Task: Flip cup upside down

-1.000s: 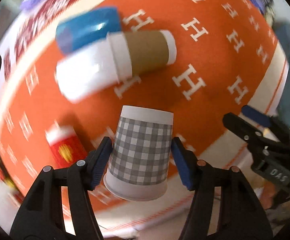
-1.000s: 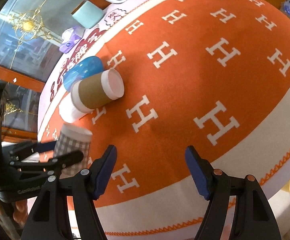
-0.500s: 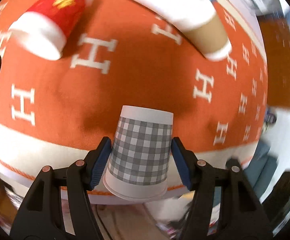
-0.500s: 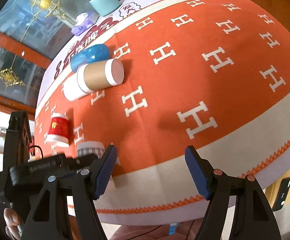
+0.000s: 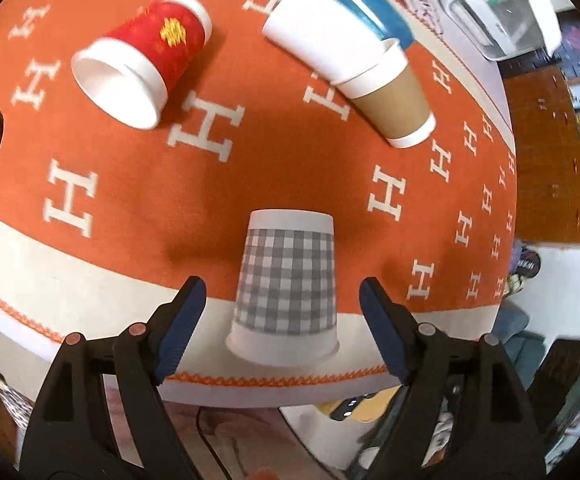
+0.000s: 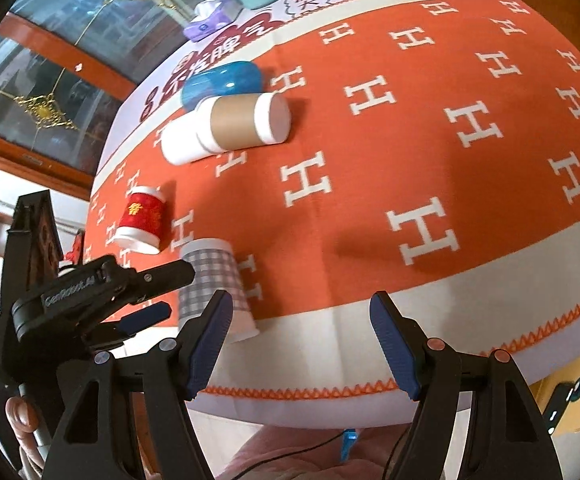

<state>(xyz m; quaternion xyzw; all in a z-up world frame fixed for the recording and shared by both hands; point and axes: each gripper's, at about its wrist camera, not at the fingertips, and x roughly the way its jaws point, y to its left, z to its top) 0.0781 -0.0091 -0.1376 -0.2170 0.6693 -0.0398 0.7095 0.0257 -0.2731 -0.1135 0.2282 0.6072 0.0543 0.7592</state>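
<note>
A grey-checked paper cup [image 5: 286, 288] stands upside down, rim on the cloth, near the table's front edge. My left gripper [image 5: 282, 320] is open, its blue pads on either side of the cup with a gap to each. In the right wrist view the cup [image 6: 214, 280] stands at the lower left with the left gripper [image 6: 158, 292] around it. My right gripper [image 6: 300, 344] is open and empty over the front edge, to the right of the cup.
A red paper cup [image 5: 142, 60] lies on its side at the back left. A brown-sleeved cup [image 5: 390, 100] nested with a white cup [image 5: 318, 40] lies beside a blue cup [image 5: 366, 4]. The orange H-pattern cloth [image 5: 290, 160] covers the table. A white appliance [image 5: 498, 4] sits far right.
The left gripper has let go of the checked cup: its jaws were shut on it and now stand apart. The cup now rests upside down on the cloth.
</note>
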